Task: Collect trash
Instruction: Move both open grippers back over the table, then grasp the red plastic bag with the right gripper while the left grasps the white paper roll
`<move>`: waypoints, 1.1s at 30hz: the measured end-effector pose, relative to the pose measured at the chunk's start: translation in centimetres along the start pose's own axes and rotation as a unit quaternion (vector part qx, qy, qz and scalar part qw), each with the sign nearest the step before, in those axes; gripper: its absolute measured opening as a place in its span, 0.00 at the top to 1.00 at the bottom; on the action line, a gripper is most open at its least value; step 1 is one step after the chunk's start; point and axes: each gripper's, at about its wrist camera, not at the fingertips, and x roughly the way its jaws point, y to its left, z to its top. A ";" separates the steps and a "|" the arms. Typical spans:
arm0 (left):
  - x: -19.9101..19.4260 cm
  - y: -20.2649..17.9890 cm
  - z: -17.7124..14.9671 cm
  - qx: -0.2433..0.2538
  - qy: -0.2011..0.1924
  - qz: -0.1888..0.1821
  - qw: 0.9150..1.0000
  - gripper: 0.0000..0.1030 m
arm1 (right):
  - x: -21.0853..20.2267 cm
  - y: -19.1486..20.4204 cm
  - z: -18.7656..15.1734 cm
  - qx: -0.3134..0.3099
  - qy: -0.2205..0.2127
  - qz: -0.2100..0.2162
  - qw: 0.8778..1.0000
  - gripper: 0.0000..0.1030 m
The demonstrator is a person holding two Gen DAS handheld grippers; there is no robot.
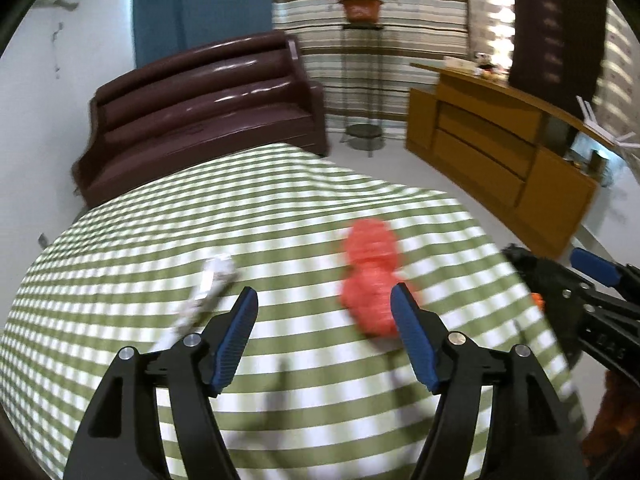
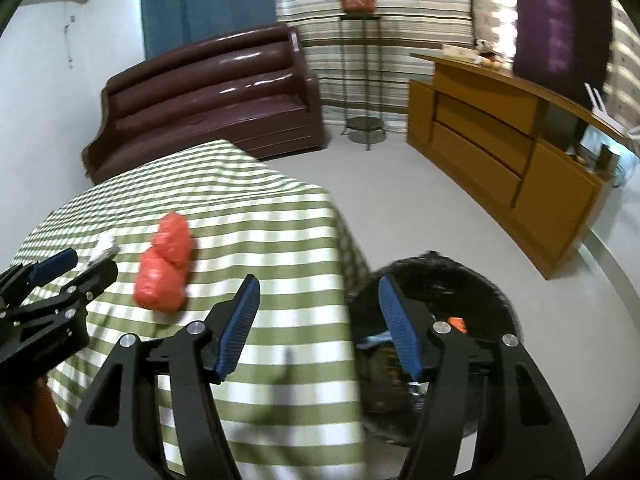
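Both claws, left (image 1: 324, 300) and right (image 2: 318, 288), hang spread and empty. Some trash already lies in the black bin (image 2: 472, 284) right of the table (image 1: 280, 200); the red bag (image 1: 370, 276) and white wrapper (image 1: 208, 284) remain on it.

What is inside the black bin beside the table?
Inside the black bin an orange scrap and something blue show; the right gripper covers the rest.

Table (image 1: 304, 400): green-and-white striped cloth.
On it: red bag (image 1: 370, 276) right of centre; white wrapper (image 1: 208, 284) to its left, apart.
Floor (image 2: 420, 208): black bin (image 2: 472, 276) beside table's right edge.
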 end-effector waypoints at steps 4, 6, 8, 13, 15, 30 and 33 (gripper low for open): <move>0.5 2.9 -0.2 -0.015 0.005 0.024 1.000 0.35 | 0.3 2.9 0.5 -0.018 0.001 0.019 1.000 0.41; 0.7 4.1 -0.3 -0.021 0.007 0.033 0.999 0.35 | 0.4 4.1 0.8 -0.026 0.001 0.027 0.999 0.41; 1.0 5.2 -0.5 -0.024 0.009 0.043 0.999 0.35 | 0.7 5.5 1.1 -0.034 0.001 0.035 0.999 0.41; 2.1 7.8 -1.0 -0.034 0.026 0.060 0.997 0.34 | 1.5 7.8 1.7 -0.051 0.006 0.047 0.998 0.41; 2.5 8.5 -1.1 -0.036 0.033 0.065 0.997 0.34 | 2.1 8.7 1.8 -0.055 0.011 0.049 0.997 0.40; 4.6 10.5 0.0 -0.022 0.059 0.051 0.997 0.32 | 5.4 11.2 2.1 -0.059 0.054 0.058 0.995 0.39; 5.0 10.5 -0.1 -0.019 0.067 0.042 0.997 0.37 | 5.9 11.7 2.0 -0.065 0.060 0.057 0.994 0.39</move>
